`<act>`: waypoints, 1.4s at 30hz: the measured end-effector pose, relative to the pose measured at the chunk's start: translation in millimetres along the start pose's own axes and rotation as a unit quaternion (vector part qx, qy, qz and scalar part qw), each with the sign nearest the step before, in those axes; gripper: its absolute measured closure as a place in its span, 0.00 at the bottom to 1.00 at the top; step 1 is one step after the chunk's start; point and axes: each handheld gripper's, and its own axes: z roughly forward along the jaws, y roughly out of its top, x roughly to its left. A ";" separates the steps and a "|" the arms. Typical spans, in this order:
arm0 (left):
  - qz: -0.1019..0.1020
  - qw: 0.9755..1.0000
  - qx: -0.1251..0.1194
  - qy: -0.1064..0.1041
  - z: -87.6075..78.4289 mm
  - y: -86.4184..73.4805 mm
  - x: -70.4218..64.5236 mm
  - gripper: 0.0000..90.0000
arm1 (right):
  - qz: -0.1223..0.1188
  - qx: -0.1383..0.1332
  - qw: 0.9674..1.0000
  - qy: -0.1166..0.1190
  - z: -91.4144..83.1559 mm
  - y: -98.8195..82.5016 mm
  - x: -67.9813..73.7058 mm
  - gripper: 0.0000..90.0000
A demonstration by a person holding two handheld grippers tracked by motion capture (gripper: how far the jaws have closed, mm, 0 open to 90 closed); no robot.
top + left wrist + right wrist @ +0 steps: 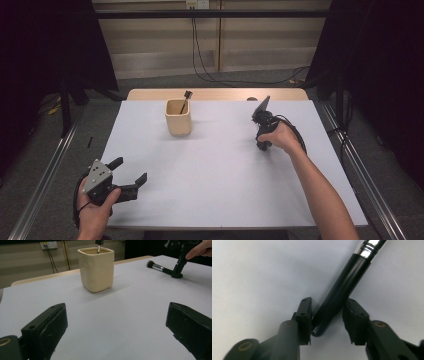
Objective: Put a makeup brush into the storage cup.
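Note:
A black-handled makeup brush [160, 267] with a silver ferrule lies on the white table [215, 175] at the far right. My right gripper [261, 146] points straight down over it. In the right gripper view the handle's end [347, 282] lies slantwise between the two pads of my right gripper [327, 312]. The pads stand close on either side, open, with a slim gap at the right pad. A beige square cup [178, 117] stands at the far middle with another brush [185, 100] upright in it. My left gripper [132, 168] rests at the near left, open and holding nothing.
The table's wooden far edge [215, 94] runs behind the cup. Cables [200, 60] hang down the back wall to the floor. Metal rails [45, 180] run along both sides of the table. Seen from the left gripper [117, 315], the cup [96, 270] is straight ahead.

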 end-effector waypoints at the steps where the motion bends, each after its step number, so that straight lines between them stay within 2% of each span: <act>1: 0.001 1.000 0.001 0.000 -0.2 0.0 0.2 0.04 | 0.002 0.002 1.000 0.001 -0.1 0.4 -0.4 0.70; 10: -0.002 1.000 0.000 -0.002 0.4 -0.3 -0.6 0.04 | 0.004 0.008 1.000 0.001 -0.5 1.4 0.8 0.79; 13: 0.004 1.000 0.000 0.000 -0.5 0.2 -0.5 0.04 | 0.005 0.008 1.000 0.002 -0.6 1.4 0.9 0.83; 22: 0.001 1.000 0.000 0.001 -0.5 -0.2 -0.9 0.04 | 0.007 0.002 1.000 0.006 -1.0 -0.2 -0.2 0.84; 27: 0.007 1.000 0.004 0.001 0.4 -0.1 -1.3 0.04 | 0.006 0.000 1.000 0.005 -1.4 -1.0 0.0 0.84; 42: 0.001 1.000 0.005 0.001 0.7 -0.2 -0.8 0.04 | 0.021 -0.046 0.999 0.018 -10.0 -15.2 -10.4 0.84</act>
